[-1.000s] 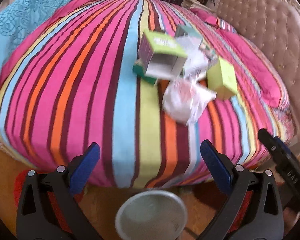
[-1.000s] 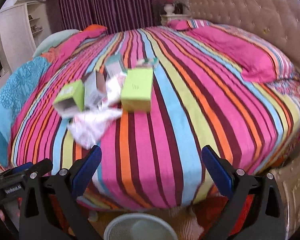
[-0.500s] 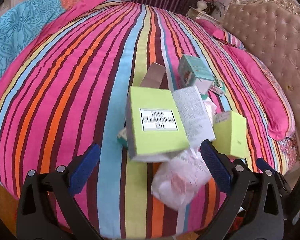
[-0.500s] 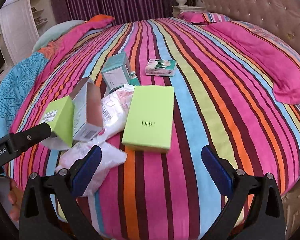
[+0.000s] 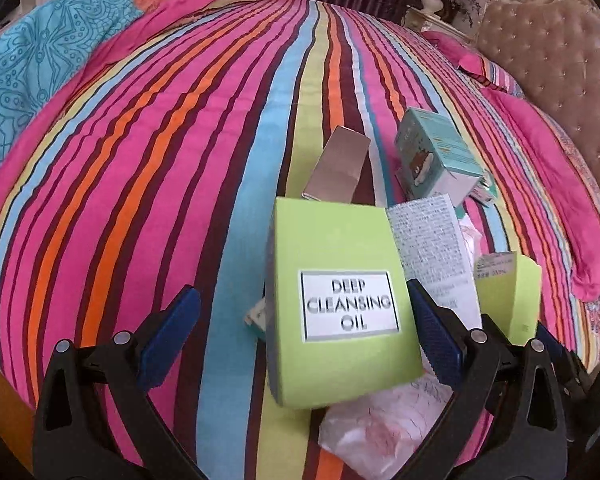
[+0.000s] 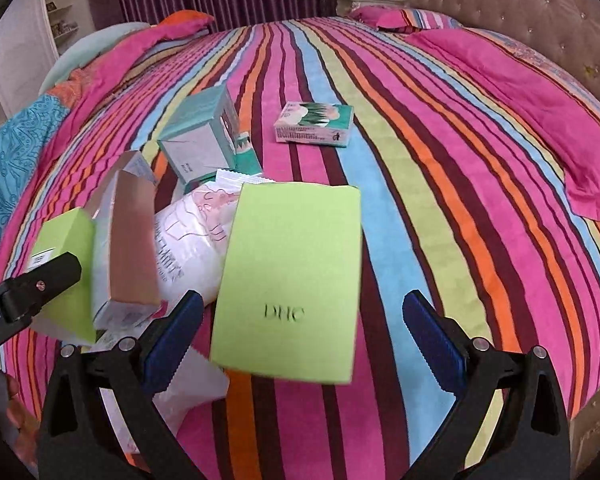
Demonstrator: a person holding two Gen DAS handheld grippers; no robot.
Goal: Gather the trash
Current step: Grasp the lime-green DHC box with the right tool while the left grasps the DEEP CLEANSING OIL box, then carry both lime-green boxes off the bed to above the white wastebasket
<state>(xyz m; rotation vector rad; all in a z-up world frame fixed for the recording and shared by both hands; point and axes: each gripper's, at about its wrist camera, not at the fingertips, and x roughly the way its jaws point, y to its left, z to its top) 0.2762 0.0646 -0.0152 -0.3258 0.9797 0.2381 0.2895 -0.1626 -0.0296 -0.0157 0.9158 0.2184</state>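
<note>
Both grippers, left gripper [image 5: 304,330] and right gripper [image 6: 300,332], gape empty; the lime-green cardboard cleansing-oil box [image 5: 336,304] looks light and crushable, best pinched across its narrow sides.

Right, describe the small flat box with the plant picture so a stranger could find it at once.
Start from the striped bedspread and the heap of boxes and wrappers on its near side. Look past the big lime-green DHC box, toward the pink pillow at the headboard. The plant-picture box lies flat and alone there, touching nothing; it is green and white with spiky leaves printed on top.
</note>
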